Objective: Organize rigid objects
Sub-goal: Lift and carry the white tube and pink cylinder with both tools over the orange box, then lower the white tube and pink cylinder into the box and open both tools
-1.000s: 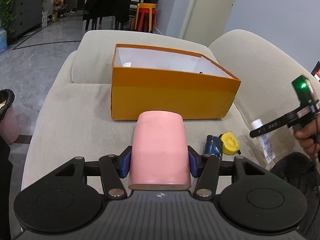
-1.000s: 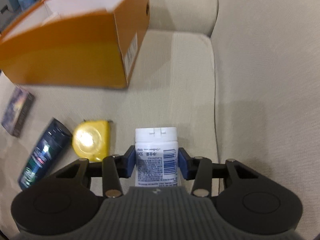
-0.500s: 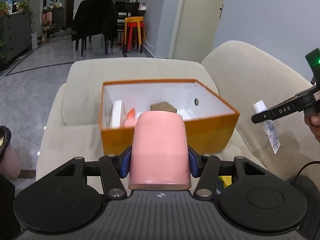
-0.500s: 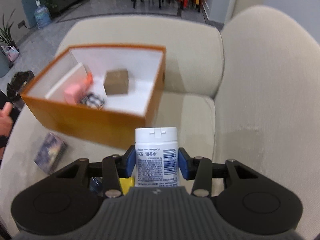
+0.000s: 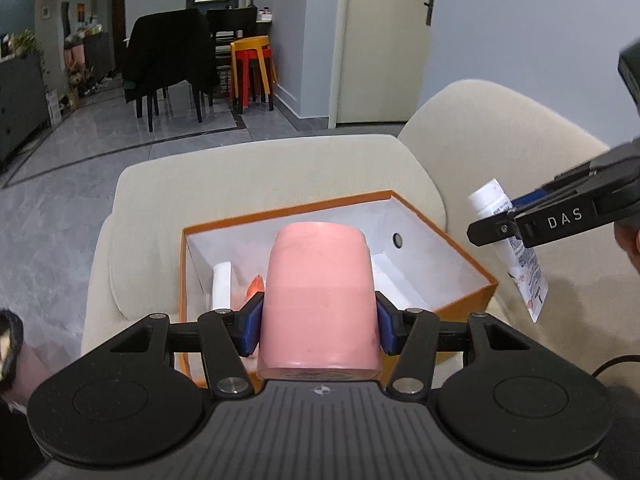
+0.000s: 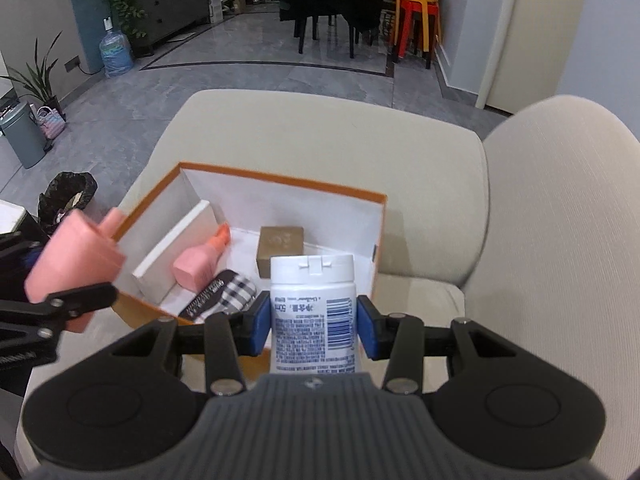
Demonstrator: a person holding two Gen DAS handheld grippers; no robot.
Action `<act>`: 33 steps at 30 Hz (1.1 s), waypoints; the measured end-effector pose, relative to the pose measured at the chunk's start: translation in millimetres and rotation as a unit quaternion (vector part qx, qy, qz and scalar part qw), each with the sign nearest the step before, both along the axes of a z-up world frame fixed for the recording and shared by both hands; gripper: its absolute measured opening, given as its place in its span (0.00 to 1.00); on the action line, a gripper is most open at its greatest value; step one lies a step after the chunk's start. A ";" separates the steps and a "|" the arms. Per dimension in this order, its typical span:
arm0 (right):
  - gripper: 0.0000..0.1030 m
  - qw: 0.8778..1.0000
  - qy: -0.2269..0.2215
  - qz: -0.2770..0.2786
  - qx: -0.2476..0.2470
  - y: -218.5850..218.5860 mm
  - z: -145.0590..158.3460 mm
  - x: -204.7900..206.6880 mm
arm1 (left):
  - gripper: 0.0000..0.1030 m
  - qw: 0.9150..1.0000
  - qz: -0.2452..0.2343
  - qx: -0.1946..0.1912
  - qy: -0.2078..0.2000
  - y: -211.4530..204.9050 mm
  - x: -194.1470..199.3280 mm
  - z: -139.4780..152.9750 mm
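Item one: pink container [image 5: 318, 300], a squat cylinder pinched between the blue pads of the left tool [image 5: 318, 330], held in the air over the near edge of the orange box [image 5: 460, 308]. Item two: white tube [image 6: 313, 312] with flip cap and printed label, pinched cap-forward in the right tool [image 6: 313, 326], held above the box's near right corner.

Receiving vessel: the orange box, white inside, lid off, standing on a beige sofa [image 6: 320, 132]. Contents already lodged there (as far as the right wrist view shows): a pink spray bottle [image 6: 200, 258] lying on its side, a brown cube [image 6: 280, 242] toward the back wall, a checked black-and-white packet [image 6: 224, 294] near the front, and a white upright panel [image 6: 176, 248] along the left side.

Progress, by judgement: partly done. Several pieces are stowed; both held items are positioned over the box but not yet lowered or released. Whether further loose objects lie on the sofa cannot be told, as the seat in front of the box is hidden by both tools.
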State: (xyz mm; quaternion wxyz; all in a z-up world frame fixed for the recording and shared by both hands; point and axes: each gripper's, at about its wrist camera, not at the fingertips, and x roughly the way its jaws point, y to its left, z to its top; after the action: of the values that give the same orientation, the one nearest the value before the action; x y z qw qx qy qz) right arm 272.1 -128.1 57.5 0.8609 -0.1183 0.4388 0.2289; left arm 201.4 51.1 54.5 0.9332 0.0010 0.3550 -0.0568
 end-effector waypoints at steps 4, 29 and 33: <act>0.43 1.000 0.004 0.006 -0.005 12.4 -2.9 6.6 | 0.61 1.000 -0.010 0.016 0.013 -4.2 14.4 -7.3; 0.43 0.993 0.121 -0.009 -0.013 66.8 -96.7 104.9 | 0.61 0.982 0.004 0.079 0.174 5.1 133.2 -86.9; 0.43 0.991 0.135 -0.011 -0.021 69.5 -111.2 116.2 | 0.61 0.976 0.006 0.072 0.205 5.4 145.5 -98.3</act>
State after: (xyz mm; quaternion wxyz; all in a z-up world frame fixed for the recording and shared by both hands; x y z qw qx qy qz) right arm 388.3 -58.6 -53.7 0.7936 -0.0992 0.5570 0.2238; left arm 346.9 56.6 -43.8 0.8385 0.0541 0.5416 -0.0241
